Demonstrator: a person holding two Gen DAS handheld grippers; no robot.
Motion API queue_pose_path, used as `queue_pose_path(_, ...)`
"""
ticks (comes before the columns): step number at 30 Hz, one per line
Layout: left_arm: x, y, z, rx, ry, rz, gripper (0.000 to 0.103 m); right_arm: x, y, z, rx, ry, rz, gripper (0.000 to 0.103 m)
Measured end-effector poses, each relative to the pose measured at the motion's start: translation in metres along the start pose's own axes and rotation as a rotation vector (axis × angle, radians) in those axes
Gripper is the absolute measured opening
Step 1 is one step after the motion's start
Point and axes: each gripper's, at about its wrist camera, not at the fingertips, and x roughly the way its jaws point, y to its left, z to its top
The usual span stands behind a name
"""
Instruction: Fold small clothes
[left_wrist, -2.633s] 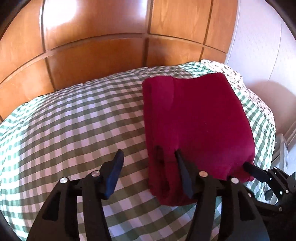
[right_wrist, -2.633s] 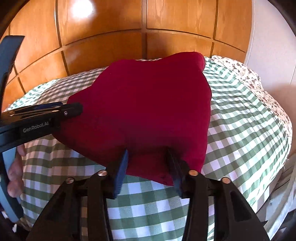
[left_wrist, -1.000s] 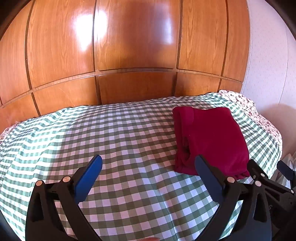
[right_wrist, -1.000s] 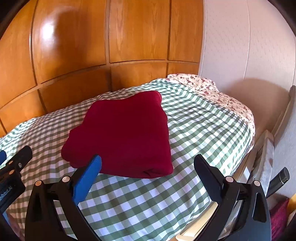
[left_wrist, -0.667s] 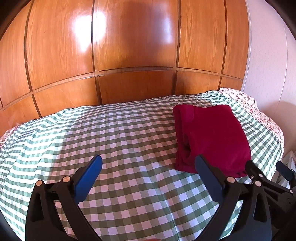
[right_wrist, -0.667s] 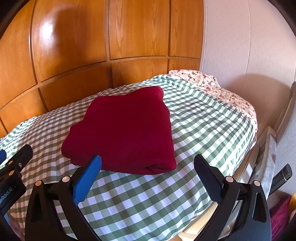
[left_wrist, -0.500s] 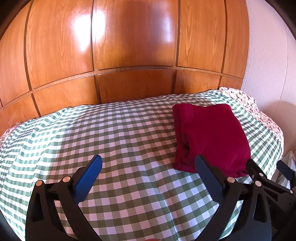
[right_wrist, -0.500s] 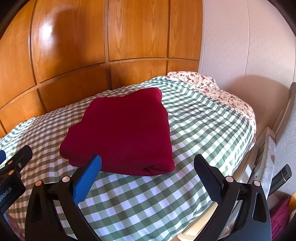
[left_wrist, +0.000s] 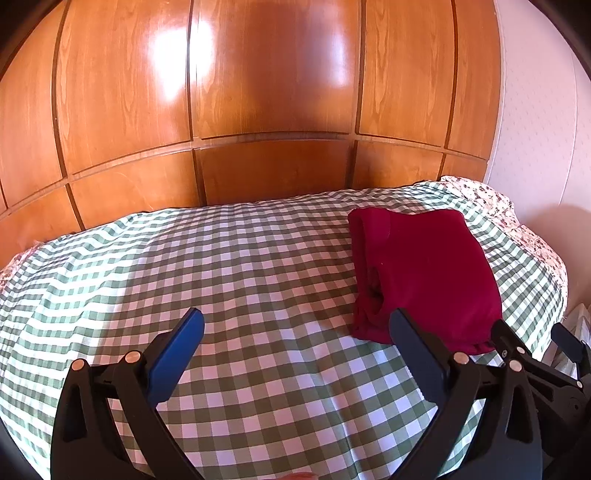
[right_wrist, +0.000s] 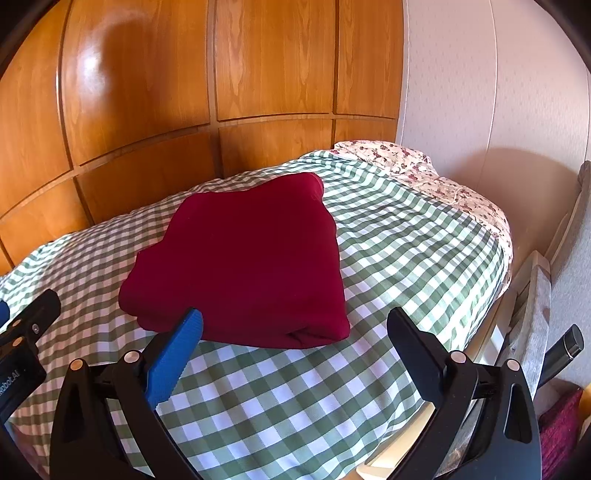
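A dark red garment (left_wrist: 424, 269) lies folded into a thick rectangle on the green-and-white checked bedcover (left_wrist: 221, 280), toward the right side of the bed. In the right wrist view the red garment (right_wrist: 243, 258) lies just beyond my fingers. My left gripper (left_wrist: 295, 328) is open and empty, held above the bedcover to the left of the garment. My right gripper (right_wrist: 295, 328) is open and empty, held above the bed's near edge in front of the garment. The right gripper's body (left_wrist: 554, 369) shows at the left wrist view's right edge.
A glossy wooden panelled headboard wall (left_wrist: 258, 110) runs behind the bed. A floral pillow (right_wrist: 424, 170) lies at the right end by a pale wall (right_wrist: 480, 92). A grey chair back (right_wrist: 532, 314) stands beside the bed's right edge.
Both grippers let go of the folded garment, opened wide and pulled back and up from it. Over the last second the views have barely shifted.
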Motion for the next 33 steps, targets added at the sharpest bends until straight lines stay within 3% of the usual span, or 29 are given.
queue_pose_path(33,-0.013,-0.002,0.004,0.013,-0.024,-0.013,0.100,-0.003,0.001,0.000,0.016,-0.009,0.010,0.099)
